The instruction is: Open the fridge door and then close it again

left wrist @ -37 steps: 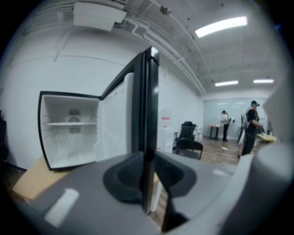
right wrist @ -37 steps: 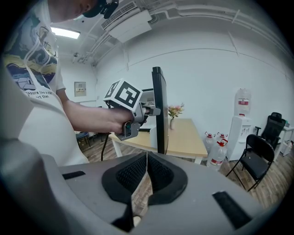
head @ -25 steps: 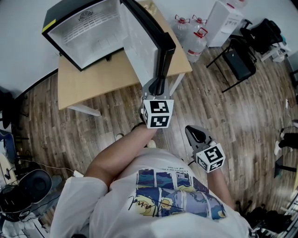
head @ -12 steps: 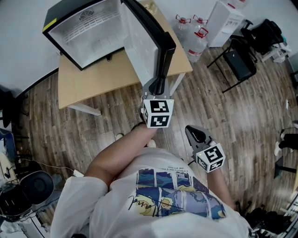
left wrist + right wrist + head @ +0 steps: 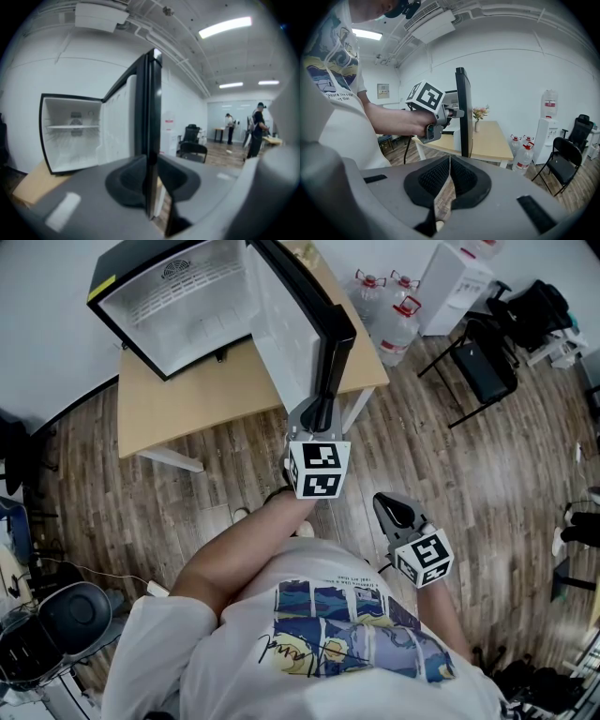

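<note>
Pinching the free edge of the fridge door (image 5: 298, 329) with its fingers (image 5: 124, 183), the left gripper (image 5: 151, 185) is nearest. The door stands tall and wide open, so it must swing back to the fridge (image 5: 173, 306) (on a wooden worktop (image 5: 202, 404)). The right gripper (image 5: 449, 176) hangs by the body, fingers (image 5: 433, 180) pressed together, over a plank floor (image 5: 469, 474).

A: How many do we count here?
B: We see one fridge (image 5: 178, 306), one door (image 5: 302, 320), one table (image 5: 206, 399).
A: We also make out three water bottles (image 5: 397, 324) and one folding chair (image 5: 478, 367).
B: And two grippers: the left gripper (image 5: 318, 412) and the right gripper (image 5: 390, 508).
</note>
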Demonstrator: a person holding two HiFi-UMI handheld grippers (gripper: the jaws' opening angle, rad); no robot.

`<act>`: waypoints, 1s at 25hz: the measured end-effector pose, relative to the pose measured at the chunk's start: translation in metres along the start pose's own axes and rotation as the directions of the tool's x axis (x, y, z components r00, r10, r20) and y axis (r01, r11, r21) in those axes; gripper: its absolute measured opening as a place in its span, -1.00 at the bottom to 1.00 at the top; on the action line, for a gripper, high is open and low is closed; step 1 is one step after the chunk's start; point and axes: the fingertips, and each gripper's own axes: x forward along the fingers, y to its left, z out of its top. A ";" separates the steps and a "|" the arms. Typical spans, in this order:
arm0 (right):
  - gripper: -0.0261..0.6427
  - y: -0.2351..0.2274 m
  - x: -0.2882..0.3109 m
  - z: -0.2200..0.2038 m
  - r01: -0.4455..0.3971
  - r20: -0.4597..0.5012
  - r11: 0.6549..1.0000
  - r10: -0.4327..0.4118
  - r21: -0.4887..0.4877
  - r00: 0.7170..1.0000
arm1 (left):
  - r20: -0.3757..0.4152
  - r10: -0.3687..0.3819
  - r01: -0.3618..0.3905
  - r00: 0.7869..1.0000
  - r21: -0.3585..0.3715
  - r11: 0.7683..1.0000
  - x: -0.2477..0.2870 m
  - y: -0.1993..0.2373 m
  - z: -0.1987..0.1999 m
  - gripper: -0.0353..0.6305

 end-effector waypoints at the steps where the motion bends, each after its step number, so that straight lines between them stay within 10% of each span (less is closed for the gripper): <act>1: -0.87 0.000 0.001 0.000 -0.001 0.000 1.000 0.001 0.000 1.000 | 0.000 -0.001 0.001 1.000 -0.001 1.000 0.000 0.000 0.000 -0.65; 25: -0.87 0.021 0.026 0.010 -0.079 -0.018 0.996 0.079 -0.050 0.997 | 0.017 0.018 -0.018 1.000 -0.027 0.999 -0.034 0.037 -0.012 -0.64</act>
